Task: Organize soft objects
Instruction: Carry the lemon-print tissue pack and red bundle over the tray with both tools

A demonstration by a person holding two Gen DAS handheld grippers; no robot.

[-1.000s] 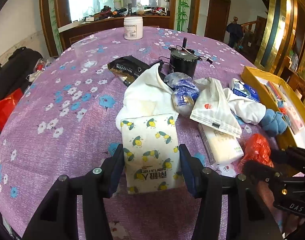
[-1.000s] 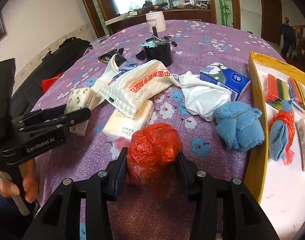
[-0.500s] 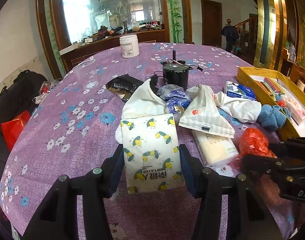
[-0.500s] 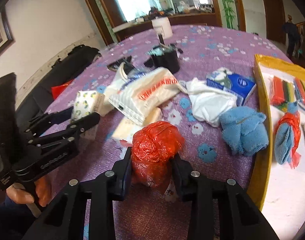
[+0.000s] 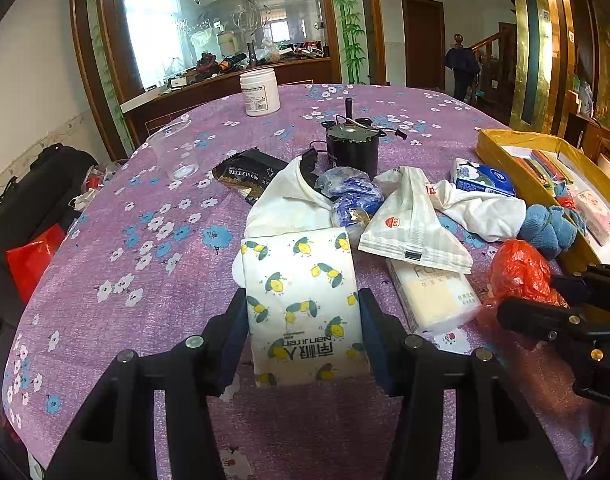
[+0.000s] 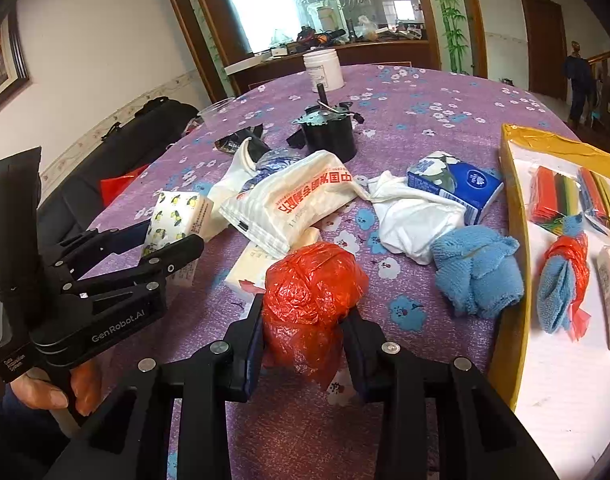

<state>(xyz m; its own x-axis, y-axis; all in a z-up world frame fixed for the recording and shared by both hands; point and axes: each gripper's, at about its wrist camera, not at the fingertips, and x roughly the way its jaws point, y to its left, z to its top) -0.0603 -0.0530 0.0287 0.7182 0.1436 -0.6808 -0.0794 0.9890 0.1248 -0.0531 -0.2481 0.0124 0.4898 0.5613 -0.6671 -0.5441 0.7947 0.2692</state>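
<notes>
Floral tablecloth (image 5: 153, 280); left gripper (image 5: 303, 322) fingers gripping lemon-print tissue pack (image 5: 301, 300), "GenRobot.AI" body; right gripper (image 6: 303, 338) fingers squeezing red bag (image 6: 309, 300).

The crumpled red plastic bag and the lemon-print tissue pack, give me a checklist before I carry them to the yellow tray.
1. Right gripper jaws, which just closed further, press the crumpled red plastic bag: ok.
2. Left gripper jaws clamp the lemon-print tissue pack: ok.
3. Bag lifted clear of the purple floral tablecloth: cannot tell.
4. Free white floor in the yellow tray: ok.
5. Blue terry cloth lies beside the tray rim, near the path: not ok.
</notes>
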